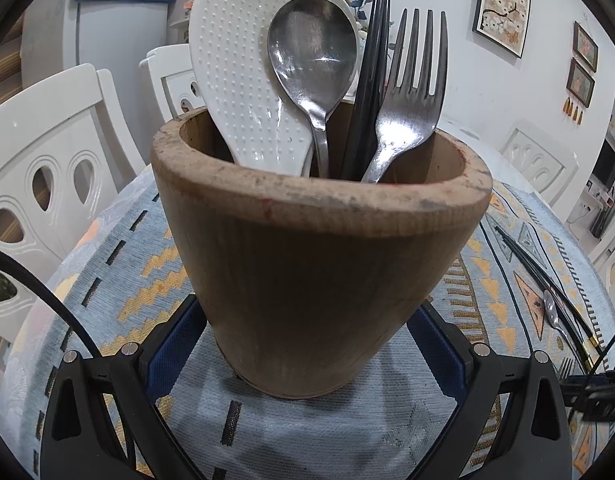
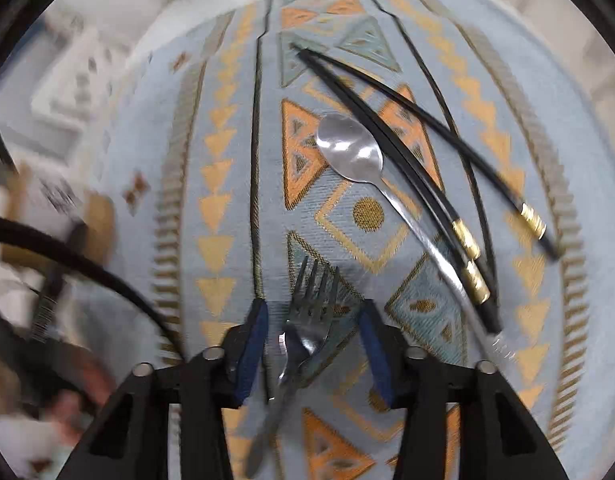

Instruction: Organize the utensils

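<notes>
While the left tongs [image 1: 307, 344] hold the wooden cup [image 1: 319, 256] steady, their blue pads pressed against its lower sides at nine and three o'clock, we count what's already home: a white rice paddle [image 1: 235, 80], a big spoon [image 1: 311, 48], dark chopsticks [image 1: 371, 80] and a fork [image 1: 411, 96], all standing upright in the cup on the patterned bench [image 1: 119, 264].

Over on the right-wrist view, we've got more to go. The right tongs [image 2: 313, 340] hang spread above a second fork [image 2: 307, 320], which lies on the cloth between the pads with gaps on both sides; nothing is pinched. That fork's tines point toward twelve o'clock. Up at one o'clock from it lies a small spoon [image 2: 351, 152], bowl up, and crossing toward three o'clock are loose black chopsticks with gold bands [image 2: 407, 168], three sticks as far as we can tell through the blur.

So we judge the job roughly half done: four sorts stowed, fork, spoon and chopsticks still out.

As for writing or brands, we see none on the cup, the cutlery or the cloth.
</notes>
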`<move>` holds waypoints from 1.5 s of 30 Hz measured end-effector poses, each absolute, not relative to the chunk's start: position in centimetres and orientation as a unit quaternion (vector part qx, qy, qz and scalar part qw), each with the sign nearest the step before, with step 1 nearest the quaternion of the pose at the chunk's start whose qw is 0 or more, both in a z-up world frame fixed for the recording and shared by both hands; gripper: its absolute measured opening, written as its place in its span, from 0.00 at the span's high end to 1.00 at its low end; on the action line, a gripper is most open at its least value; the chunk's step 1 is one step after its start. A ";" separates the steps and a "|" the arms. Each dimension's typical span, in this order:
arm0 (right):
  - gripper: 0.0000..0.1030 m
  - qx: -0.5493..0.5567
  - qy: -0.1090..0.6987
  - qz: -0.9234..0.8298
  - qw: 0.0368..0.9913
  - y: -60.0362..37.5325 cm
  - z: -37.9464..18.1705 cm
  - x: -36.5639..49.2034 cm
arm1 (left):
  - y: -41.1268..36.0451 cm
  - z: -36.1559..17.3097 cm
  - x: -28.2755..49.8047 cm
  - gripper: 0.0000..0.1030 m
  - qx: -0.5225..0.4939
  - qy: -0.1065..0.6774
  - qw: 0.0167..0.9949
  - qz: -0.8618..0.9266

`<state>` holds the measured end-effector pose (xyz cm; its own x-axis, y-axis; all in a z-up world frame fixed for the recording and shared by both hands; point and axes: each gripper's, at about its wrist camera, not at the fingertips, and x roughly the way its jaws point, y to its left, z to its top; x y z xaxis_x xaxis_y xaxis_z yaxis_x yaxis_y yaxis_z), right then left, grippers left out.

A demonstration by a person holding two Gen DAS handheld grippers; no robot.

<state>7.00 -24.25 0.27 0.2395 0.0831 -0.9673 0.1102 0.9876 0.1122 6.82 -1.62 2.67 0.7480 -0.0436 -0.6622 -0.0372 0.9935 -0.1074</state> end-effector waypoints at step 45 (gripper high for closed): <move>0.97 0.159 0.407 0.079 0.896 -22.7 14.7 7.3 | -1.0 2.9 6.6 0.04 -0.067 0.351 0.934 -0.006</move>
